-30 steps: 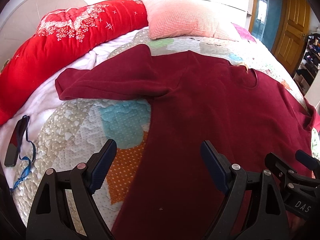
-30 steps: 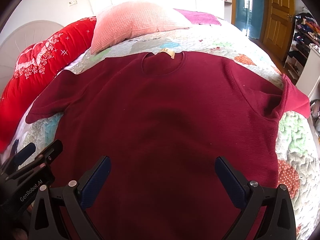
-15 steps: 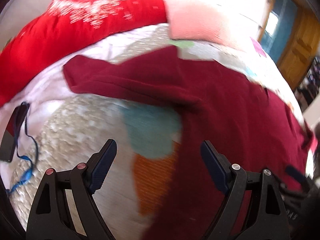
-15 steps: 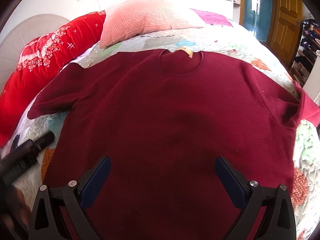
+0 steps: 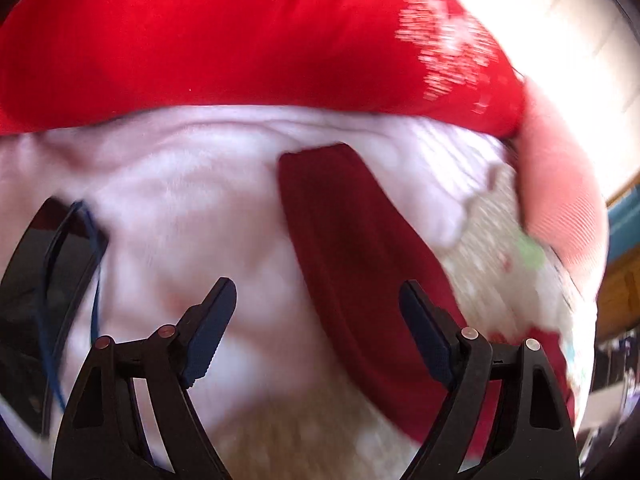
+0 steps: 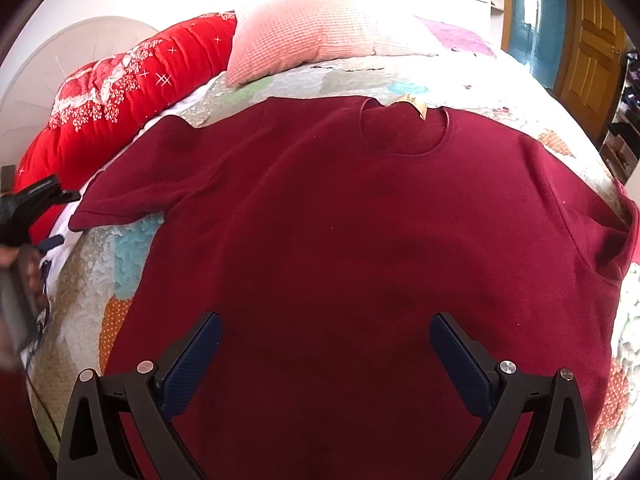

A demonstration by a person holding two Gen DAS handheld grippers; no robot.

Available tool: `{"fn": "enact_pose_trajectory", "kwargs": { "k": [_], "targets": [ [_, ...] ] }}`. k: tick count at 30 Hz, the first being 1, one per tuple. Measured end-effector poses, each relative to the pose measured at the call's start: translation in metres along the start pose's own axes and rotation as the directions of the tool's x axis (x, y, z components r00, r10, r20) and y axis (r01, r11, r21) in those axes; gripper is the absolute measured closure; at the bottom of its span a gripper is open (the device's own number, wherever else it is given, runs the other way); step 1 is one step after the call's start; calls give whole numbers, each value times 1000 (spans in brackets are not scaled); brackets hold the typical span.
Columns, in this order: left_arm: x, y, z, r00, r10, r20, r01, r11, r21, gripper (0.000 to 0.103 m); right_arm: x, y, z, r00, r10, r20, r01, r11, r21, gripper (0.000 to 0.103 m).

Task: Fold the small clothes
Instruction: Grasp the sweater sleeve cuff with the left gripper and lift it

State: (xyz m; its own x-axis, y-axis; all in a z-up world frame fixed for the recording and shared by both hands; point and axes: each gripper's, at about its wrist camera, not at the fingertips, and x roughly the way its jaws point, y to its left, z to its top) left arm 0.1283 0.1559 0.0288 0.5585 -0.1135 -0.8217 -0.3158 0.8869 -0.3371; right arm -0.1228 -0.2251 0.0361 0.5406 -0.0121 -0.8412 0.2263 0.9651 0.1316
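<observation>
Maroon shirt (image 6: 360, 248) lies flat, face up on the quilt (image 6: 120, 264), collar toward the pink pillow (image 6: 320, 36), one sleeve (image 5: 352, 256) reaching the bed's edge by the red duvet (image 6: 132, 84). Right gripper (image 6: 325, 344) above the shirt's lower half, jaws wide, empty. Left gripper (image 5: 318, 320) over that sleeve's end, jaws wide, empty; view blurred.
</observation>
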Motion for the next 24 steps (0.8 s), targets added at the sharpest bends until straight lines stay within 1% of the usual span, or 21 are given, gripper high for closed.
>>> {"fn": "enact_pose_trajectory", "kwargs": {
  "k": [2,5,6,7,8,9,10,11,12,14,15,16,17,18,19,20,23,24],
  "targets": [
    [13,0,7,1000,-5,-10,4,1000,-12,20,1,-1,-1,1000,-6,-6,6,1000,-7,0],
    [31,-8,11,1000,-12,-17,12,1000,25,20,3,-3,0,1000,-15,-15,15,1000,-10,0],
    [36,-12,11,1000,3,-14,-3,999,55,27,3,-3,0,1000,-15,-18,15,1000,-11,0],
    [38,-16,10,1000,29,3,-29,996,90,47,4,-3,1,1000,-15,-21,15,1000,-13,0],
    [39,-20,11,999,42,13,-43,993,114,61,4,-3,1,1000,-14,-22,14,1000,-16,0],
    [40,-23,12,1000,21,5,-21,991,133,87,4,-4,1,1000,-15,-23,14,1000,-17,0],
    [38,-24,13,1000,-15,-13,16,992,129,96,3,-4,1,1000,-14,-23,14,1000,-18,0],
    [32,-24,14,999,-38,-26,41,992,123,96,3,-6,1,1000,-13,-23,12,1000,-16,0],
    [18,-28,15,999,-45,-4,45,990,135,96,2,-7,1,1000,-11,-22,11,1000,-15,0],
    [-16,-40,15,995,-62,83,47,983,178,96,-2,-12,0,1000,-10,-17,10,1000,-4,0],
    [-43,-49,16,986,-97,138,68,976,205,96,-3,-15,1,1000,-11,-12,11,1000,2,0],
    [-63,-55,17,977,-128,173,88,971,222,96,-6,-19,1,1000,-14,-6,14,1000,12,0],
    [-88,-64,17,963,-165,213,111,964,243,96,-8,-24,1,1000,-17,-2,17,1000,24,0],
    [-118,-76,17,945,-211,250,142,953,268,96,-10,-30,2,1000,-18,2,18,999,38,0],
    [-138,-87,16,931,-248,269,167,942,293,96,-12,-34,2,1000,-17,6,17,999,49,0],
    [-167,-105,11,909,-304,286,201,919,339,96,-15,-40,3,1000,-18,12,17,998,63,0],
    [-214,-150,-16,861,-407,304,239,852,465,96,-24,-58,4,999,-25,37,21,994,105,0],
    [-224,-173,-32,846,-446,293,259,823,506,96,-27,-64,4,999,-27,43,22,993,117,0]
  ]
}}
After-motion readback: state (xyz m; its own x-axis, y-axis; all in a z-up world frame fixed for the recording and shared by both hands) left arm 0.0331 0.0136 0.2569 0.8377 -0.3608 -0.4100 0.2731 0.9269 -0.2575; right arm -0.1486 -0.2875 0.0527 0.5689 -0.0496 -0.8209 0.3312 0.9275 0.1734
